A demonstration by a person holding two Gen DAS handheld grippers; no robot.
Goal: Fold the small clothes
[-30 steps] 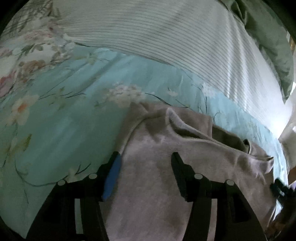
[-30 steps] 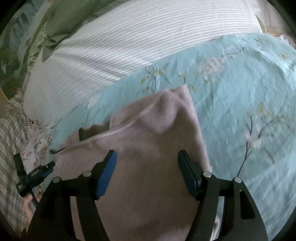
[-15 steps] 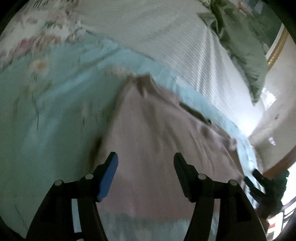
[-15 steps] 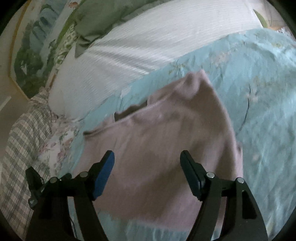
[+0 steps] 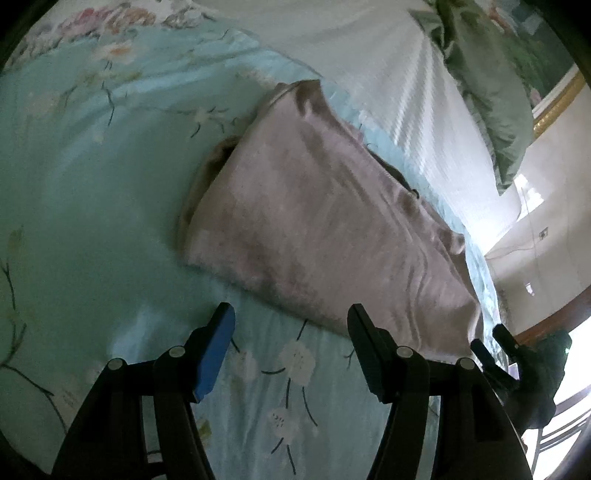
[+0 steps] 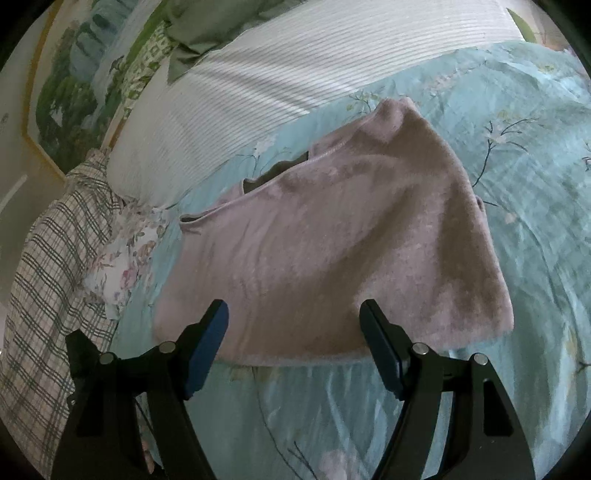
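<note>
Closest in, both tools hang above the bed with their jaws spread wide and nothing between them. The left tool (image 5: 290, 332) hovers over bare floral fabric just short of the near hem of the mauve garment (image 5: 314, 229), its right finger level with that hem's edge. The right tool (image 6: 293, 328) sits over the same hem from the other side, its fingers framing the lower edge of the mauve garment (image 6: 332, 251) without touching it.

The garment lies flat on the turquoise floral bedspread (image 6: 535, 155), folded over on itself so a darker under-layer peeks out along the side nearest the left tool. Its neckline opening faces away from the tools, toward the head of the bed.

Beyond the garment's far edge comes a white striped sheet (image 6: 295, 74), running across the bed. Past that, a green pillow (image 6: 207, 26) rests against the wall end. To the left of the garment in the right wrist view, a plaid blanket (image 6: 44, 277) is bunched at the bed's edge, beside a small flowered cloth.
</note>
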